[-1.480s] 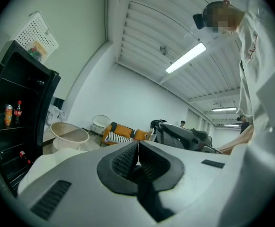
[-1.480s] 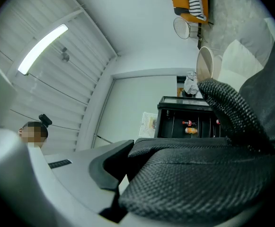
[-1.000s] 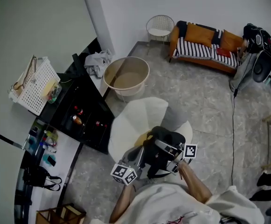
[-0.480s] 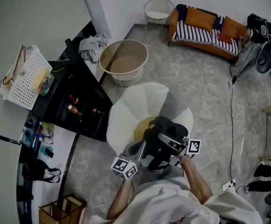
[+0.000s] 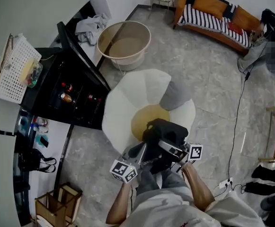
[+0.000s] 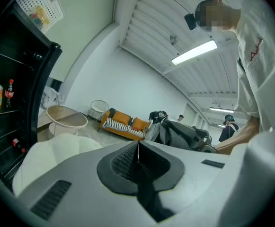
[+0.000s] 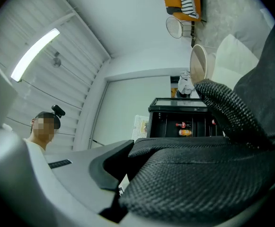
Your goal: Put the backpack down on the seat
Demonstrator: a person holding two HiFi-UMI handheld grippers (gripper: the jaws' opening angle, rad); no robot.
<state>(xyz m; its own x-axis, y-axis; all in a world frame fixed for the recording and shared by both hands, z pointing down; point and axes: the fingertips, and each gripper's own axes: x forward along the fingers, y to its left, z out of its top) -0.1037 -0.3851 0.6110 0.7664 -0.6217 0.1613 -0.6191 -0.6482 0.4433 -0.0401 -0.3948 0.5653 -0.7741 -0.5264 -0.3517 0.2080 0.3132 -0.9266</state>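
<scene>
Left gripper [image 6: 138, 148] and right gripper [image 7: 128, 161] both pinch the black backpack [image 5: 164, 135], at the white seat's [image 5: 128, 103] front edge.

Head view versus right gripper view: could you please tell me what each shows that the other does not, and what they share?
Only the head view shows the left gripper, the chair's yellow seat beside the backpack, and the wooden crate on the floor. Only the right gripper view shows the ceiling light and, close up, the right gripper with its jaws closed on the backpack's black mesh fabric. Both show the backpack, the white chair, the black cabinet, the beige tub and the orange sofa.
</scene>
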